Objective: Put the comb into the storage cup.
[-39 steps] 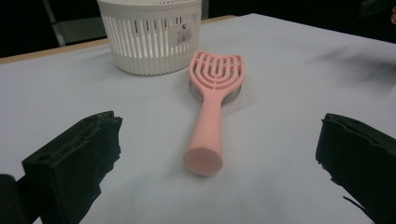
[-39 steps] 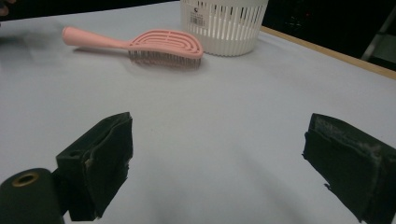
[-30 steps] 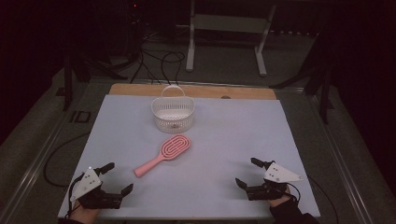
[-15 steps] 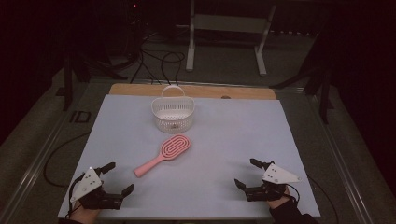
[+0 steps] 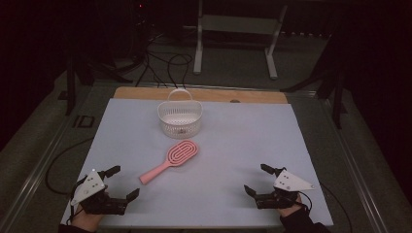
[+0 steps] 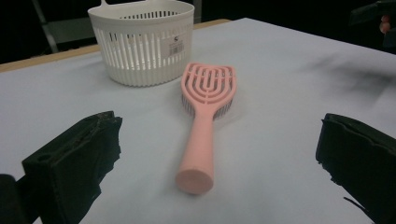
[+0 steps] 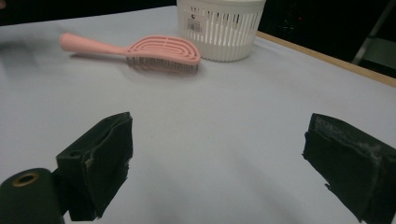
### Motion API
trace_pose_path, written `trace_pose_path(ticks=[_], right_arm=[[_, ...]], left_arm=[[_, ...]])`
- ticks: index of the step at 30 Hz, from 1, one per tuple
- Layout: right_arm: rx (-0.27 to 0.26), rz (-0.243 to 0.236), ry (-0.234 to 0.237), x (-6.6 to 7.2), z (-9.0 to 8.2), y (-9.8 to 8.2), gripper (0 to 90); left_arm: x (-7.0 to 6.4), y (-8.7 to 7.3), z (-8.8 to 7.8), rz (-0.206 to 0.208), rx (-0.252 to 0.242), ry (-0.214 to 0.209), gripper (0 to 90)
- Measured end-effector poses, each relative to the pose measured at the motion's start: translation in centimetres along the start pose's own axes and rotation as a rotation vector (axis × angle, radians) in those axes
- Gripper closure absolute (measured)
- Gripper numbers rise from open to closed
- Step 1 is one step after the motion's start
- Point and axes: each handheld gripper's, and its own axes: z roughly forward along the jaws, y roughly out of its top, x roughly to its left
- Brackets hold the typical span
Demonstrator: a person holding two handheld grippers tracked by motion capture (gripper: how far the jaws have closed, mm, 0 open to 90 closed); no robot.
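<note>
A pink hairbrush (image 5: 170, 161) lies bristles down in the middle of the white table cover, its handle pointing to the near left. Behind it stands a white slatted basket (image 5: 180, 119) with a handle loop. My left gripper (image 5: 124, 182) rests near the front left corner, open and holding nothing. In the left gripper view the brush (image 6: 205, 116) lies straight ahead between the spread jaws, handle end nearest, with the basket (image 6: 140, 42) beyond it. My right gripper (image 5: 255, 178) sits at the front right, open and holding nothing. Its view shows the brush (image 7: 154, 49) and basket (image 7: 219, 28) farther off.
The white cover (image 5: 243, 136) ends in a wooden strip (image 5: 204, 93) at the far edge. Beyond are a dark floor, cables and a metal stand (image 5: 233, 43). Bare cover lies around the brush and in front of the right gripper.
</note>
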Motion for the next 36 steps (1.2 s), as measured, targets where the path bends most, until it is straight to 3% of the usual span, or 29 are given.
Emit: trace_pose_path(ticks=[13, 21, 36], right_arm=[[-0.02, 0.018, 0.009, -0.1, -0.2, 0.1, 8.1], [-0.015, 0.018, 0.013, 0.0, -0.1, 0.2, 8.1], [-0.018, 0.03, 0.016, -0.1, -0.1, 0.1, 8.1]], left_arm=[[0.6, 3.3, -0.3, 0.032, 0.058, -0.011, 0.0], [0.8, 4.9, -0.1, 0.026, 0.093, -0.016, 0.0], [0.8, 8.1, 1.9, 0.089, 0.171, -0.031, 0.0]])
